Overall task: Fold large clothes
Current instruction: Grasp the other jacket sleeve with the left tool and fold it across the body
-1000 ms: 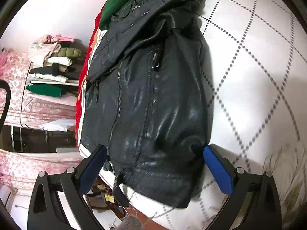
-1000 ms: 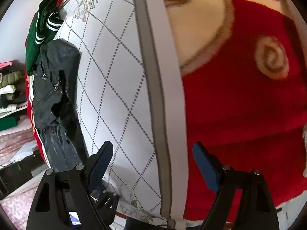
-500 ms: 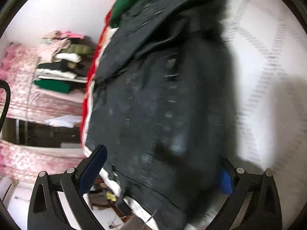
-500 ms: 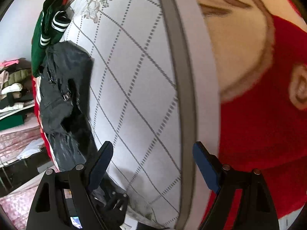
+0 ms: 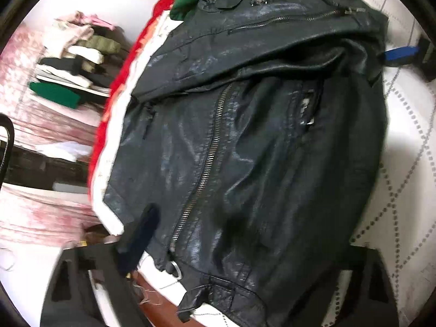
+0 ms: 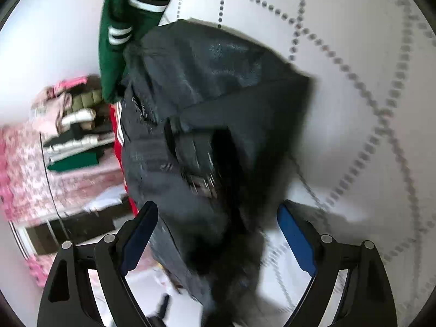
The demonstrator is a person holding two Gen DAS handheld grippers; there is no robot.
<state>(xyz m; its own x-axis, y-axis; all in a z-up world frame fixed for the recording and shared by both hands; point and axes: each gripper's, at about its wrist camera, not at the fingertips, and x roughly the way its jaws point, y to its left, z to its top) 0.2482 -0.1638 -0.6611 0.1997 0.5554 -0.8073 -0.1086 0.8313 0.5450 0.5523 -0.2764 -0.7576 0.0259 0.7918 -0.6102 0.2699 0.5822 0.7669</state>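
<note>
Bed with a white quilted cover point(image 5: 408, 141), shelf of folded clothes point(image 5: 70, 62) far left. Black leather jacket point(image 5: 245, 150) sprawled on the cover's left edge, green garment point(image 6: 114, 41) past its collar. Left gripper point(image 5: 245, 250) closing, hem between its fingers, not clearly pinched yet. Right gripper point(image 6: 218, 237) opening, fingers apart, straddling the jacket's side.
</note>
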